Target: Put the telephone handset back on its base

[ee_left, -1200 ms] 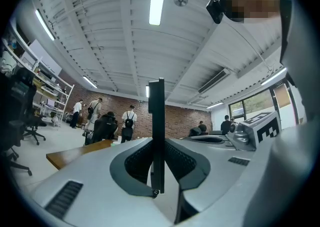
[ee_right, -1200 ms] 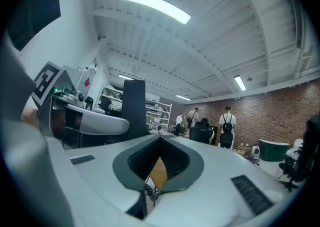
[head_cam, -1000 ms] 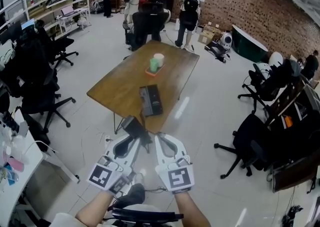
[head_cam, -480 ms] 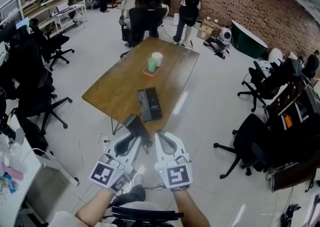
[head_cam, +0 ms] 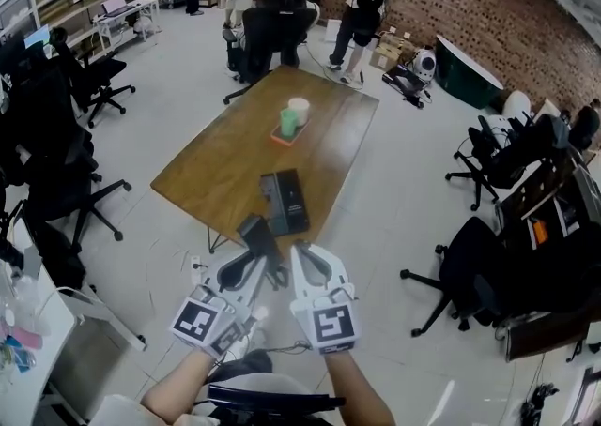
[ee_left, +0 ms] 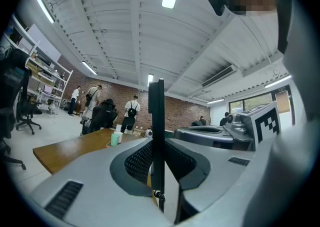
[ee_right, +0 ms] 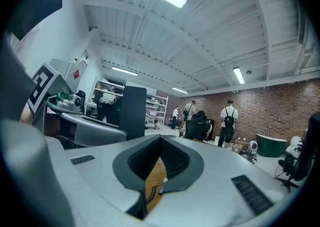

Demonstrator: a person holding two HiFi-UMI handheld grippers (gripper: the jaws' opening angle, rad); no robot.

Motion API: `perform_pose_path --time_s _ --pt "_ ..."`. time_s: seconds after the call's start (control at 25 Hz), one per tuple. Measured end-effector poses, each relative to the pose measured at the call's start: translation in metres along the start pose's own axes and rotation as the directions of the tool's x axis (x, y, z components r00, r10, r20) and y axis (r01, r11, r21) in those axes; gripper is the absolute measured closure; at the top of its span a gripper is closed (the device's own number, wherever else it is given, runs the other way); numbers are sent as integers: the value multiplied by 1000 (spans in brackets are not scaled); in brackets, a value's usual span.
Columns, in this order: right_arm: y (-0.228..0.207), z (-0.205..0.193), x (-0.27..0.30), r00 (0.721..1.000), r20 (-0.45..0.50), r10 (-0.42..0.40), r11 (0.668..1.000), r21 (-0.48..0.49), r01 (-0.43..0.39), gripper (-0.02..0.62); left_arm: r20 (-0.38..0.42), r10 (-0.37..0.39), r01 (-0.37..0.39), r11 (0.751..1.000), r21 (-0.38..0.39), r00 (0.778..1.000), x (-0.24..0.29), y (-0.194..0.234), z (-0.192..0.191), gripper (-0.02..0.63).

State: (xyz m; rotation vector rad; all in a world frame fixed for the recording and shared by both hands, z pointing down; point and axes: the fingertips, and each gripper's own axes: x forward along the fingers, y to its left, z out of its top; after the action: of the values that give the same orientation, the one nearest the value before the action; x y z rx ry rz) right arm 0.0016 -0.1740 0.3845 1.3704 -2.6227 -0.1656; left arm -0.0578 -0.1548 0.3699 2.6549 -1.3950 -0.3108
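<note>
The black telephone handset stands up between the jaws of my left gripper, which is shut on it, just short of the table's near edge. In the left gripper view the handset shows edge-on as a thin dark slab clamped by both pads. The black phone base lies flat on the wooden table near that edge, a little beyond the handset. My right gripper hangs beside the left one, shut with nothing in it. Through its narrow gap I see a coiled cord.
A green cup and a white cup stand on an orange coaster at the table's middle. Black office chairs crowd the left, and another chair stands at the right. People stand past the table's far end. A white desk is at lower left.
The table and phone base have drifted slightly closer to the grippers. Both grippers keep the same pose, and the handset stays clamped in the left one.
</note>
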Motion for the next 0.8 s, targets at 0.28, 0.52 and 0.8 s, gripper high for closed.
perform_pose_path --time_s 0.28,0.52,0.8 --pt "-3 -8 21 1000 -18 -15 1000 3 15 592 -39 -25 24 1000 -20 999 16 17 -18 540" --pt "-8 -16 40 999 -29 -32 999 33 33 592 -53 -31 30 999 -33 998 34 35 -32 540" --pt "-18 -33 59 997 -71 -45 998 39 47 592 -102 -41 35 997 -64 994 54 56 -55 540"
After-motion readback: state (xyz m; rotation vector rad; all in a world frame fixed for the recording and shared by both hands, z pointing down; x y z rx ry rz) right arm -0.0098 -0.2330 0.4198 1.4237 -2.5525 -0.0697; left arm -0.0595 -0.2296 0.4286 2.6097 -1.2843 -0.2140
